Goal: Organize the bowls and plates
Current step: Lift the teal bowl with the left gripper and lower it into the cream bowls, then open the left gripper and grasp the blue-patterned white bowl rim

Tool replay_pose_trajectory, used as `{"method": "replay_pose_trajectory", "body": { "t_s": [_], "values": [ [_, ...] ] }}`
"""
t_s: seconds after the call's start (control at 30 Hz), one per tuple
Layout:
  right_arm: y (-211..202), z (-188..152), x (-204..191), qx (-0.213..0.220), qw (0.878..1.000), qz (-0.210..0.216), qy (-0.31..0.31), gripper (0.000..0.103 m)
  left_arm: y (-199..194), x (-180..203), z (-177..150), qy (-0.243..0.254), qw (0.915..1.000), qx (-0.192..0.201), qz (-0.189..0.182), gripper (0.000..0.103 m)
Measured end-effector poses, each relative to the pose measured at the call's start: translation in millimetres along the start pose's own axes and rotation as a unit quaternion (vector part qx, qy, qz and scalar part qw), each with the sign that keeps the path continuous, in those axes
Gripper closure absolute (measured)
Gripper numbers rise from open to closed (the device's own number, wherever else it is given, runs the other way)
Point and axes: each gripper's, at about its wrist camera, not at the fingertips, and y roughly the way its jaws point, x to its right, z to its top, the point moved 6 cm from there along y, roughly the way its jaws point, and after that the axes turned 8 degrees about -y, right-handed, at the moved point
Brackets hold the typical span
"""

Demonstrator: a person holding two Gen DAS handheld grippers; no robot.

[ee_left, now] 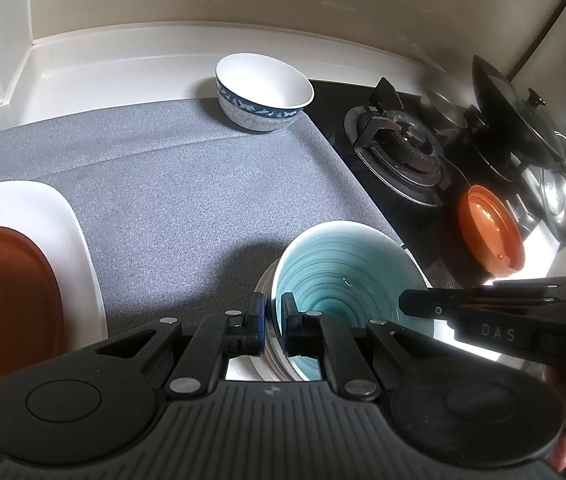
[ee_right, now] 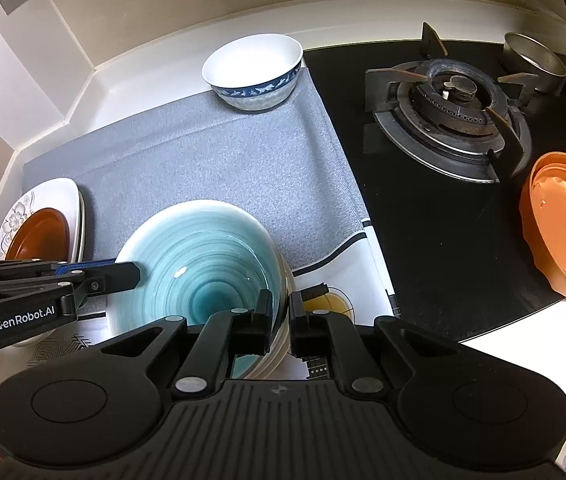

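- Grippers: our left gripper (ee_left: 273, 312) and right gripper (ee_right: 281, 310) both clench opposite rims of the teal spiral-glazed ceramic bowl (ee_right: 199, 264).
- Bowl tops stacked white plates (ee_left: 263, 300) at the grey cloth mat's (ee_right: 223, 160) front edge.

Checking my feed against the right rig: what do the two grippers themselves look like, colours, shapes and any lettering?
Both are matte black plastic with ribbed bodies, round side discs and silver rivets. The left gripper has blue finger pads and white "GenRobot.AI" lettering on its side. The right gripper has black fingers and "DAS" embossed on its side. No cables or sleeves show; bare fingers grip each one.
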Motion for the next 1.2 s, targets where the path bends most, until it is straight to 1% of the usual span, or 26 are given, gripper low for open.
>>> {"method": "replay_pose_trajectory", "body": {
  "t_s": [0.13,0.2,0.23,0.27,0.33,0.37,0.43,0.5,0.53,0.63,0.67,0.77,0.87,0.93,1.03,1.1,1.13,1.2],
  "values": [
    [0.1,0.8,1.2,-0.002,1.000,0.006,0.008,0.091,-0.6,-0.7,0.9,-0.004,1.0000,-0.001,-0.005,0.095],
    [0.0,2.0,3.2,0.001,1.000,0.008,0.019,0.091,-3.0,-0.9,2.9,-0.006,1.0000,0.005,-0.006,0.093],
    [-1.0,2.8,4.4,0.006,1.000,0.008,0.022,0.089,-4.4,-1.5,4.3,-0.006,0.9999,0.007,-0.006,0.093],
    [-2.1,3.1,5.3,0.012,1.000,0.008,0.026,0.085,-5.6,-2.4,5.5,-0.007,0.9999,0.009,-0.006,0.092],
    [-4.4,4.2,9.4,0.022,0.999,0.009,0.037,0.079,-7.9,-5.0,9.3,-0.013,0.9998,0.013,-0.005,0.091],
    [-5.1,4.7,11.3,0.028,0.999,0.008,0.043,0.078,-9.0,-6.3,11.6,-0.017,0.9997,0.014,-0.006,0.089],
    [-5.5,6.5,14.7,0.035,0.998,0.009,0.053,0.078,-12.6,-8.8,17.8,-0.021,0.9995,0.023,-0.004,0.088],
    [-5.8,7.7,16.3,0.044,0.997,0.014,0.061,0.074,-16.3,-10.6,25.4,-0.029,0.9991,0.029,-0.010,0.088],
    [-5.5,8.5,16.6,0.048,0.997,0.016,0.063,0.070,-17.5,-10.6,29.7,-0.032,0.9989,0.033,-0.012,0.087],
    [-3.7,11.4,16.9,0.054,0.996,0.021,0.065,0.069,-18.4,-11.6,45.7,-0.036,0.9982,0.048,-0.005,0.081],
    [-2.9,12.1,16.9,0.054,0.996,0.023,0.067,0.069,-16.9,-12.0,51.7,-0.039,0.9980,0.050,-0.003,0.078],
    [0.2,13.9,17.0,0.056,0.996,0.028,0.070,0.069,-6.9,-16.2,73.6,-0.060,0.9966,0.057,0.003,0.072],
    [2.1,14.1,17.9,0.058,0.995,0.034,0.074,0.069,13.4,-26.0,96.1,-0.104,0.9934,0.048,-0.007,0.067],
    [1.8,13.8,19.9,0.062,0.994,0.036,0.077,0.069,30.3,-32.7,109.6,-0.136,0.9899,0.039,-0.007,0.067],
    [-0.2,11.6,25.3,0.067,0.993,0.039,0.084,0.069,49.6,-34.5,134.2,-0.161,0.9854,0.053,-0.013,0.064],
    [-1.5,9.6,28.7,0.069,0.993,0.040,0.089,0.069,63.2,-34.8,151.5,-0.184,0.9808,0.060,-0.021,0.059],
    [-2.0,9.2,30.0,0.070,0.992,0.043,0.093,0.069,70.6,-34.7,157.8,-0.195,0.9787,0.059,-0.025,0.059],
    [-4.1,8.5,31.4,0.073,0.992,0.043,0.093,0.069,86.5,-34.4,170.0,-0.212,0.9755,0.058,-0.019,0.059]
  ]
}}
